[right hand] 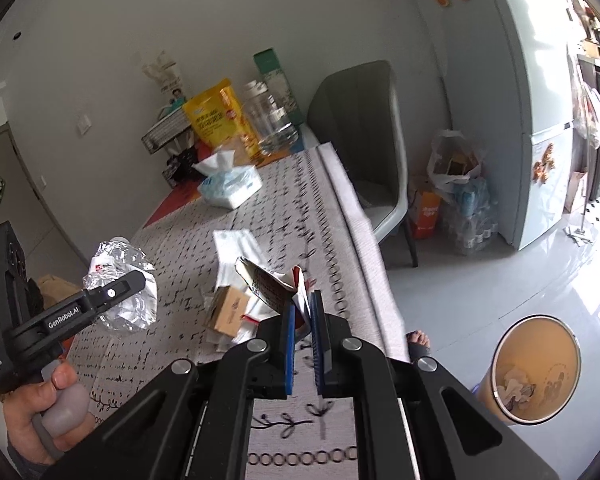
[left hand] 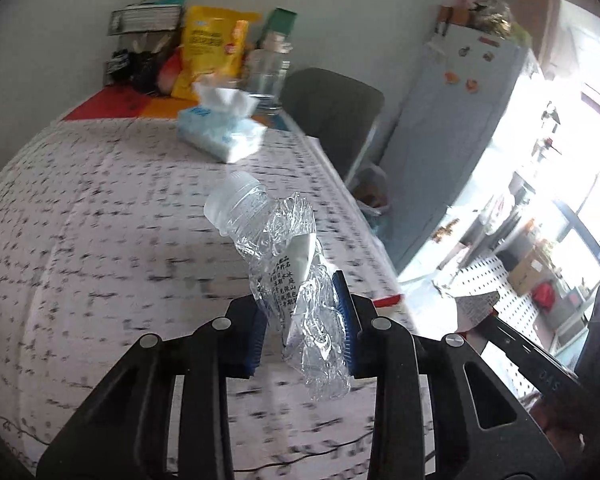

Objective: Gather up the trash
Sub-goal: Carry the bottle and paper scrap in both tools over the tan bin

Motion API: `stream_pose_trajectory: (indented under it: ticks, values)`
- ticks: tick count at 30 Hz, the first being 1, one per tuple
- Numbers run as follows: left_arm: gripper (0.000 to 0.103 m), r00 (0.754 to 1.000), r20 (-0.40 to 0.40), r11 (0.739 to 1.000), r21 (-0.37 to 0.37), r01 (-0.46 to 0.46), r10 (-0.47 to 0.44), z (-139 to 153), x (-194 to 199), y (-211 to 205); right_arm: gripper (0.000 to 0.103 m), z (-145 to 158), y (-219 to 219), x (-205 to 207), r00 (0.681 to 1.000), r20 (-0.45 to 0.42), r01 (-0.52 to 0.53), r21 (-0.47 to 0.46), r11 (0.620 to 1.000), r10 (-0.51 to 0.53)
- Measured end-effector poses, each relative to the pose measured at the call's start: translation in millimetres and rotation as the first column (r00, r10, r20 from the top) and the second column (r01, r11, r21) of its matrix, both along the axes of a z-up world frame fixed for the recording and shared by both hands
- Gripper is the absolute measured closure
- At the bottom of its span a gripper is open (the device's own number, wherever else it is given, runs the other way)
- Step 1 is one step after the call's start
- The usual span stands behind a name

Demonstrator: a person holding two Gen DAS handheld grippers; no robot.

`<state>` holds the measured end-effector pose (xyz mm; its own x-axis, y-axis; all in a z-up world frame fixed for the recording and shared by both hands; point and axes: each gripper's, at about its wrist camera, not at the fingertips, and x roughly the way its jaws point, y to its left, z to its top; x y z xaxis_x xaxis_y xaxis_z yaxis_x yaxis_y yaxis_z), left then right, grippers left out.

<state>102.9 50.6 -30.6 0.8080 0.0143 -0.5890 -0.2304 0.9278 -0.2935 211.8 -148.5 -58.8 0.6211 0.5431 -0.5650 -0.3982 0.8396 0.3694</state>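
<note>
Now the left gripper [left hand: 304,316] is pinching a crushed clear plastic bottle [left hand: 284,264] above the table [left hand: 100,240] — cap end up. Meanwhile the right gripper [right hand: 303,312] is clamping a crumpled paper wrapper [right hand: 270,280] near the table's right edge — other scraps [right hand: 228,312] are lying beside it.

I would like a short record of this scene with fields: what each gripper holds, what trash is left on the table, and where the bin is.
left gripper: shut on crushed plastic bottle, held above the table
right gripper: shut on torn paper wrapper
trash left on table: small cardboard box and white papers
bin: on the floor to the right of the table, some trash inside
</note>
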Motion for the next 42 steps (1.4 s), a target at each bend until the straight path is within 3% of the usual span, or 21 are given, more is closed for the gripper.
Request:
stream_pose_trajectory:
  ticks: [10,20,28,42]
  values:
    - [0.072,0.988,0.009,0.989,0.005,0.151,-0.151,3,43,-76,0.095,2,-72,6,0.991,0.001,0.135,-0.002,0.991,-0.135]
    - [0.072,0.96,-0.013,0.96,0.013,0.279,-0.279,-2,83,-149,0.095,-12,-144,15,0.965,-0.017,0.261,0.015,0.965,-0.261]
    - [0.072,0.926,-0.059,0.928,-0.007,0.373,-0.372,-22,118,-204,0.095,-47,-200,26,0.93,-0.087,0.359,0.016,0.933,-0.356]
    - [0.072,0.866,-0.165,0.882,-0.066,0.467,-0.471,-72,178,-273,0.092,-133,-277,76,0.841,-0.234,0.505,0.018,0.863,-0.487]
